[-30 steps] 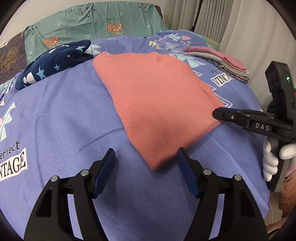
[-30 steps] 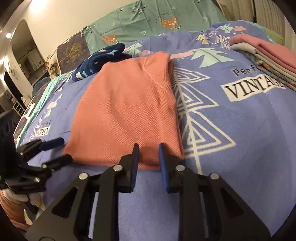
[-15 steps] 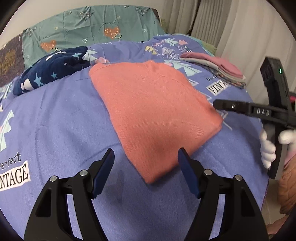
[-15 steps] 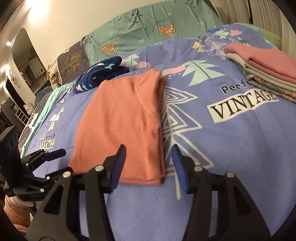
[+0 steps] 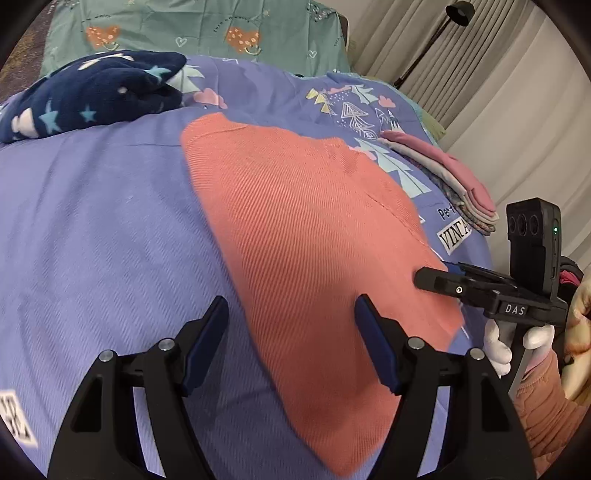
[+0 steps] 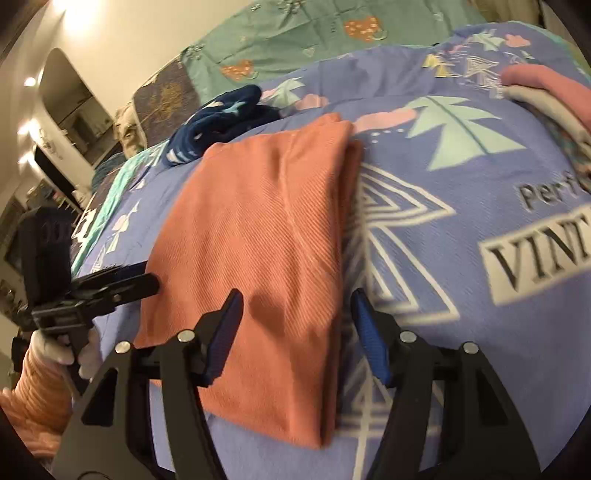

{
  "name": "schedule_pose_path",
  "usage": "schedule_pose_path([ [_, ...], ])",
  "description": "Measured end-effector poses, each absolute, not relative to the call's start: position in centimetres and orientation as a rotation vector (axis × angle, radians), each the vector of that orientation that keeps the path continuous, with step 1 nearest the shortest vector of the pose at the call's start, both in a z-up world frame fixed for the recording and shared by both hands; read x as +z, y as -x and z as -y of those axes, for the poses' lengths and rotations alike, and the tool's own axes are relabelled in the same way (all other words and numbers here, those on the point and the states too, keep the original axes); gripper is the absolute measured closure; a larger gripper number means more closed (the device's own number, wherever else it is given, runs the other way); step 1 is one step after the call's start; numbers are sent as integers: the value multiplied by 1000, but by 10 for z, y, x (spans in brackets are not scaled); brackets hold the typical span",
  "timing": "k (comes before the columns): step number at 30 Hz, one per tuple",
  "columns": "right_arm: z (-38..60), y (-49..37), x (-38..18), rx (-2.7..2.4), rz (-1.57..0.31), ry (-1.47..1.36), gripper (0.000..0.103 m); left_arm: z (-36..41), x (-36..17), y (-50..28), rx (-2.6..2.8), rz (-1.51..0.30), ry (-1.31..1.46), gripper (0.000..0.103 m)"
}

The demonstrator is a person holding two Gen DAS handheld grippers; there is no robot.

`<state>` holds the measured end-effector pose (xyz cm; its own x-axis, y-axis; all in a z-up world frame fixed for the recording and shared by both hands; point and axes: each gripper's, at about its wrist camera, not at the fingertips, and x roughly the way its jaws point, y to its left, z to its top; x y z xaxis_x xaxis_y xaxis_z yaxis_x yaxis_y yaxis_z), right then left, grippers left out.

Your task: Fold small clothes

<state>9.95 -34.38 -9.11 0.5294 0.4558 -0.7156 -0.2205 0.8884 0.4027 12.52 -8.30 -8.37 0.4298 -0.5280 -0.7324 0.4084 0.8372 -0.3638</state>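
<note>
An orange garment (image 5: pixel 306 240) lies folded into a long rectangle on the purple bedspread (image 5: pixel 110 229). My left gripper (image 5: pixel 290 332) hovers open over its near left edge, one finger over the bedspread and one over the cloth. The right gripper (image 5: pixel 432 273) reaches in over its right edge. In the right wrist view the orange garment (image 6: pixel 258 229) runs away from me, and my right gripper (image 6: pixel 297 325) straddles its near right part. Its jaws are opening, with the cloth under them and not pinched. The left gripper (image 6: pixel 129 277) shows at the garment's left edge.
A stack of folded clothes (image 5: pixel 443 173) sits at the bed's far right, also the stack (image 6: pixel 546 96) in the right wrist view. A crumpled navy star-print garment (image 5: pixel 92 96) lies at the back left. Teal pillows (image 5: pixel 184 29) line the headboard. Curtains (image 5: pixel 498 92) hang to the right.
The right jaws have widened from a narrow gap at the garment's near edge. Both grippers have moved forward over the orange garment, which lies as before.
</note>
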Motion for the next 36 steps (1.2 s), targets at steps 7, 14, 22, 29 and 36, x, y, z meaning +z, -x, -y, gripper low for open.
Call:
schedule_pose_path([
  [7,346,-126,-91,455,-944,-311,44,99,-89,-155,-617,-970,124,31],
  [14,333,-147,-92,447,-947,-274,66,107,-82,-163,-598,-941,48,61],
  [22,315,-123,-45,398,-800,-186,82,116,-30,-148,-608,-759,-79,73],
  [29,321,-132,21,347,-640,-131,82,131,31,-169,-607,-608,-159,73],
  [36,336,-192,61,288,-558,-105,82,162,69,-239,-585,-544,-193,73],
])
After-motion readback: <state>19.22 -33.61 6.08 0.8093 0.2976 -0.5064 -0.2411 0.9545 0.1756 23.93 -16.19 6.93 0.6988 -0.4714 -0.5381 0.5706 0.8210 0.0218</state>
